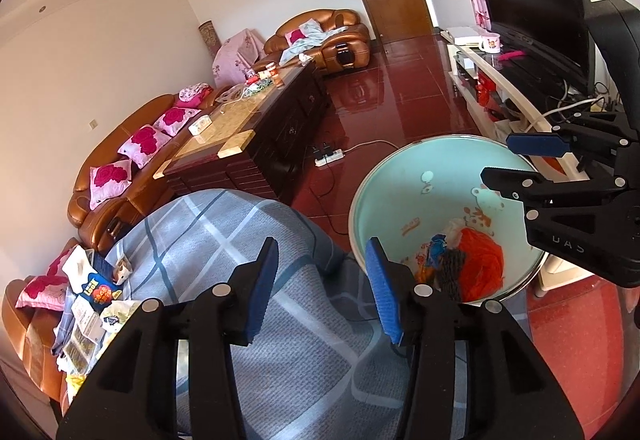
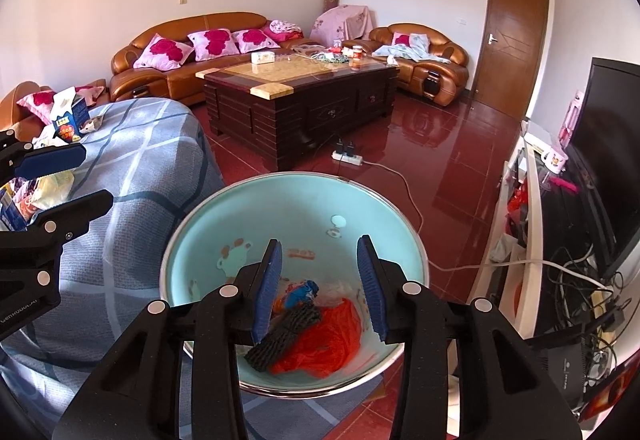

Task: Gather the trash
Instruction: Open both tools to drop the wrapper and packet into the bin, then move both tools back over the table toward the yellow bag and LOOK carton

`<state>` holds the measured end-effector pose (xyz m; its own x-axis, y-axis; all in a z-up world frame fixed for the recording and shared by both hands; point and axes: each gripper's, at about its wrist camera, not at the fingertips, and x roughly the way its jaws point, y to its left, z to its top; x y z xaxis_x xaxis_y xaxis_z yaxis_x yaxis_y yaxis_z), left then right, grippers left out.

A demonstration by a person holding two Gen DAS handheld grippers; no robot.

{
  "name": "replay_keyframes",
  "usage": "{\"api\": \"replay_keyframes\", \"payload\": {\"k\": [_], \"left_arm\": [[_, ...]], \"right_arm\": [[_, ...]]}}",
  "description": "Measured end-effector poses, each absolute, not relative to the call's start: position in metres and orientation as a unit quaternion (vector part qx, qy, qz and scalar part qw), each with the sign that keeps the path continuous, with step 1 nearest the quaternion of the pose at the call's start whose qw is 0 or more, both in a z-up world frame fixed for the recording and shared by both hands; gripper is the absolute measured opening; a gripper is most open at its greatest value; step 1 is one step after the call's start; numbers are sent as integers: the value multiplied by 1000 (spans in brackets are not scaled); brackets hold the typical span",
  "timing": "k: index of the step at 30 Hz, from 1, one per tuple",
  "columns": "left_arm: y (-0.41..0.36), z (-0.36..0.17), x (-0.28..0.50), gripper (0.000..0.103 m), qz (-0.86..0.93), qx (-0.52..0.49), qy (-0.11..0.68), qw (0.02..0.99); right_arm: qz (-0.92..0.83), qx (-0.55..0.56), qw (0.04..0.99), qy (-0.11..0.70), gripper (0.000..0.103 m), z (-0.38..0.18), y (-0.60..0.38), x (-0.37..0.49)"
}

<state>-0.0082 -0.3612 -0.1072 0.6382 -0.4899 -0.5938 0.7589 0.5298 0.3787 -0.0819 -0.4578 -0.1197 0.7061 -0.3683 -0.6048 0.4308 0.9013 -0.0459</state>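
Left tool (image 1: 324,280): I see it open and empty, over the blue checked cover (image 1: 240,240).
Right tool (image 2: 320,288): open, empty, above the bin.
Bin (image 2: 224,224): pale green; orange bag (image 2: 328,344), dark mesh (image 2: 288,336) and wrappers lie at its bottom.
More litter (image 2: 68,119): on the cover's far end.

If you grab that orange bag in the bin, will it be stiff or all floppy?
Probably floppy: the orange bag lies crumpled in thin folds at the bottom of the bin. It likely weighs very little, since it looks like thin plastic film. It might slip or stretch between the right gripper pads, so pinching a bunched fold seems safest.
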Motion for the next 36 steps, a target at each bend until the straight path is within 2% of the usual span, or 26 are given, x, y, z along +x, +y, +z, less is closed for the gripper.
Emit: {"api": "replay_keyframes", "payload": {"k": [18,27,36], "left_arm": [[-300,-92,9,50,-327,288,221,873],[-247,-89,27,51,-284,268,235,890],[-168,-88,43,54,-215,243,255,911]], "right_arm": [[-162,5,941,296,44,-93,-398,-61],[-127,-9,943,307,44,-101,-369,-47],[-83,-26,948,305,50,-100,-328,-33]]}}
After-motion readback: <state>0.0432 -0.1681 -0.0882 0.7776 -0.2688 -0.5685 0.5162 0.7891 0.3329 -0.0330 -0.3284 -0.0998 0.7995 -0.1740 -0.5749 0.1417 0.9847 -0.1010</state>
